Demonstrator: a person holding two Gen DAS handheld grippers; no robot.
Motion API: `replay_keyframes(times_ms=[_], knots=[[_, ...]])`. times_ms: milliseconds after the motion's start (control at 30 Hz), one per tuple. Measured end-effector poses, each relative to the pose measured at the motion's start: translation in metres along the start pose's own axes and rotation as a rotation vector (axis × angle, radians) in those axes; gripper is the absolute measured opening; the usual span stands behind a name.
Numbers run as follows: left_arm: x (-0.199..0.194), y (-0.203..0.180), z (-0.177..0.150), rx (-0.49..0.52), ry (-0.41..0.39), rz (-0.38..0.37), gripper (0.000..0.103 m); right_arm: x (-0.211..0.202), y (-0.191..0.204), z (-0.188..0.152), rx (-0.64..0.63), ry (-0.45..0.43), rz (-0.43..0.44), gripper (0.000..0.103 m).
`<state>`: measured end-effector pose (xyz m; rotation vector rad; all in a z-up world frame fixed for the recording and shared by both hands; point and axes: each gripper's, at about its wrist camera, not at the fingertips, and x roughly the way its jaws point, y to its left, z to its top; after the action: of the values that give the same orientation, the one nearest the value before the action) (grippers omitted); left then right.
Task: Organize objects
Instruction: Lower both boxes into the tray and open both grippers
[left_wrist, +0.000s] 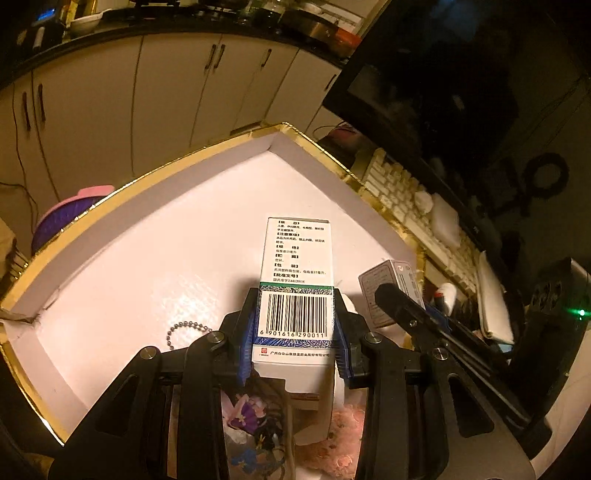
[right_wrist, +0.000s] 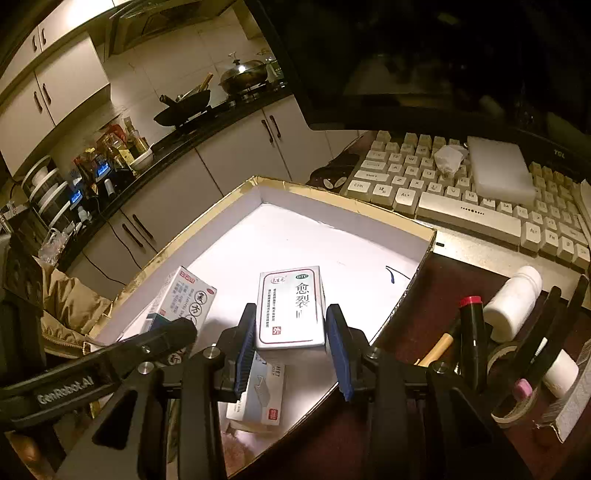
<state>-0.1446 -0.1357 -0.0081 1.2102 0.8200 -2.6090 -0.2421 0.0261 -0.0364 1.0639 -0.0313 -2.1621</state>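
My left gripper (left_wrist: 295, 328) is shut on a white medicine box with a barcode (left_wrist: 295, 280), held over the gold-rimmed white tray (left_wrist: 147, 229). My right gripper (right_wrist: 291, 339) is shut on a second white medicine box with a red-framed label (right_wrist: 290, 306), held above the same tray (right_wrist: 332, 229). The left gripper and its box (right_wrist: 184, 295) show at the left of the right wrist view. The right gripper's box (left_wrist: 391, 291) shows at the right of the left wrist view.
A ball chain (left_wrist: 184, 330) and flowery items (left_wrist: 251, 417) lie in the tray, also a staples box (right_wrist: 258, 395). A keyboard (right_wrist: 461, 192) and monitor (right_wrist: 406, 62) stand behind. A lipstick (right_wrist: 472, 332), white bottle (right_wrist: 513, 302) and tape roll (right_wrist: 513, 406) lie right of the tray.
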Motion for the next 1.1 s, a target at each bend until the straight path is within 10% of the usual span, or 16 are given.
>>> replay_keyframes(times_ms=[667,933,1100], knots=[[0.033,-0.001,0.028,-0.016,0.079,0.123,0.035,0.002,0.003,-0.005,-0.008,-0.012,0.01,0.037],[0.015,0.001,0.023,-0.016,0.042,0.067,0.055,0.002,0.003,-0.006,0.007,-0.006,0.039,0.038],[-0.007,0.005,0.017,-0.037,-0.023,0.037,0.055,-0.005,0.006,-0.005,-0.008,-0.048,0.038,0.06]])
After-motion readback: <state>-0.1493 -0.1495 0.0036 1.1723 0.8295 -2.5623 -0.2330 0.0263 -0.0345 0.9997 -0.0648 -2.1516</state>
